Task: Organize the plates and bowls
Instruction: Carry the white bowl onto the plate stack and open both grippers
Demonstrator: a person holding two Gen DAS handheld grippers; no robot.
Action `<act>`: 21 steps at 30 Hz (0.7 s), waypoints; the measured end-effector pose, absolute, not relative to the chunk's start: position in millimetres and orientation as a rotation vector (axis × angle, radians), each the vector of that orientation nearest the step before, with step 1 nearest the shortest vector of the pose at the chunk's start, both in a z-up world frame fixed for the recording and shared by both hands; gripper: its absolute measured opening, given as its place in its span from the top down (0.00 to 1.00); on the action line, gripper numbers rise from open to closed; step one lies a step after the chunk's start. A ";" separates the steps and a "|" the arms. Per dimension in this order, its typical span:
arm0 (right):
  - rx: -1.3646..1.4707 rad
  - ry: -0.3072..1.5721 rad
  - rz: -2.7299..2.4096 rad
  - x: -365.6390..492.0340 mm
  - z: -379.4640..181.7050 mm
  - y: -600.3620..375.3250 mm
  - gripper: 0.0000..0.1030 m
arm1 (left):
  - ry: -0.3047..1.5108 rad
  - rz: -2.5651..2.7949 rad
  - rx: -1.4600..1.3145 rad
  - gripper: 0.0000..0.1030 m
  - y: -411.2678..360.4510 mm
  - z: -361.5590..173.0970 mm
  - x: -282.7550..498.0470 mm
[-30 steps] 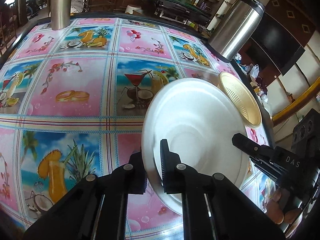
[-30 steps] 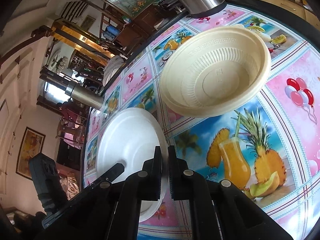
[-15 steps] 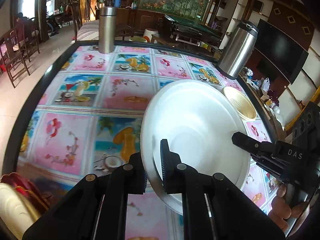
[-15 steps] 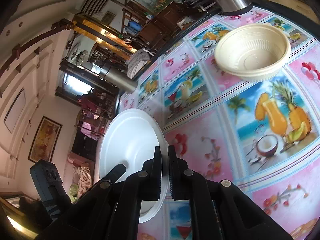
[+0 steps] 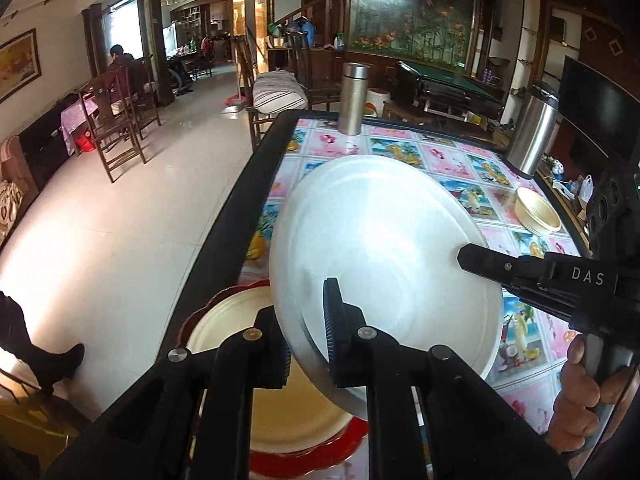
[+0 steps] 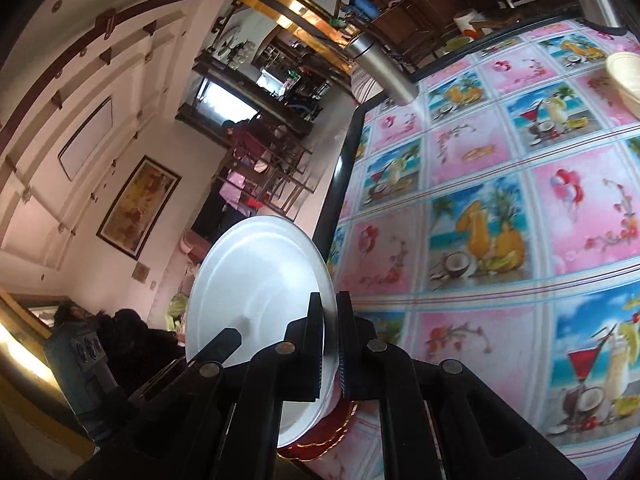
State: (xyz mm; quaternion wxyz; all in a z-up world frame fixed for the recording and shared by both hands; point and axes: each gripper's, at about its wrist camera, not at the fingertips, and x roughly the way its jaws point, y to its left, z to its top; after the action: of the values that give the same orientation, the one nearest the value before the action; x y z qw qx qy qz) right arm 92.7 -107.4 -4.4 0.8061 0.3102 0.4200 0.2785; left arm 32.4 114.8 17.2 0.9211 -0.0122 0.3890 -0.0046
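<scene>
One plate in the air, a bowl left to sort.
At near left a cream plate (image 5: pixel 244 364) waits on a red tray (image 5: pixel 308 460); left gripper (image 5: pixel 306 344) and right gripper (image 6: pixel 329 354), both clamped on the white plate (image 5: pixel 384 264), hold it above; far right, a cream bowl (image 5: pixel 537 215) sits on the tabletop (image 5: pixel 452 160).

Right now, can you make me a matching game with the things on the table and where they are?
Things:
1. white plate
2. cream bowl
3. cream plate
4. slim steel flask

Places:
A. alone near the table's right edge
B. lying on a red tray
C. pinched by both grippers
D. standing at the table's far edge

Pairs: 1-C, 2-A, 3-B, 4-D
</scene>
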 end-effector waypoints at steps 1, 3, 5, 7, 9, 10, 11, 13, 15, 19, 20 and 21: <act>0.658 0.910 0.607 89.8 -5.7 -95.5 0.94 | 0.807 0.003 -0.031 0.88 125.3 14.0 29.1; 0.638 0.929 0.623 84.2 -8.7 -76.5 0.94 | 0.821 0.019 -0.043 0.88 139.0 8.4 23.1; 0.611 0.941 0.633 79.2 -10.7 -61.0 0.94 | 0.835 0.031 -0.061 0.87 150.5 0.9 17.0; 0.573 0.946 0.631 74.4 -12.4 -47.8 0.94 | 0.853 0.040 -0.073 0.86 158.2 -7.0 14.5; 0.543 0.952 0.624 70.0 -14.7 -37.9 0.94 | 0.867 0.047 -0.084 0.86 163.6 -15.2 12.2; 0.529 0.957 0.619 68.9 -16.7 -34.4 0.94 | 0.874 0.047 -0.090 0.85 166.0 -18.9 12.0; 0.519 0.961 0.613 68.8 -18.5 -30.5 0.94 | 0.881 0.048 -0.097 0.85 167.6 -22.6 11.4; 0.507 0.973 0.604 68.0 -23.5 -25.0 0.94 | 0.894 0.048 -0.104 0.85 169.0 -28.4 12.1; 0.490 0.976 0.592 66.0 -26.1 -20.8 0.94 | 0.900 0.047 -0.104 0.84 169.7 -32.6 12.2; 0.425 0.943 0.519 60.8 -25.2 -16.1 0.94 | 0.893 0.092 -0.076 0.67 176.9 -32.9 7.1; 0.423 0.939 0.516 60.8 -25.3 -16.7 0.94 | 0.888 0.103 -0.079 0.61 180.7 -32.0 4.9; 0.435 0.952 0.523 61.7 -26.3 -17.2 0.94 | 0.879 0.121 -0.075 0.60 184.0 -30.6 2.9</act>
State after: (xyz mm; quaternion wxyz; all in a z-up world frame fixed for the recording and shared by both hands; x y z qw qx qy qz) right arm 61.7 -17.2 -26.3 0.8336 0.2053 0.4495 0.2469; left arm 2.9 184.0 -30.6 0.9026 -0.0365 0.4249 0.0586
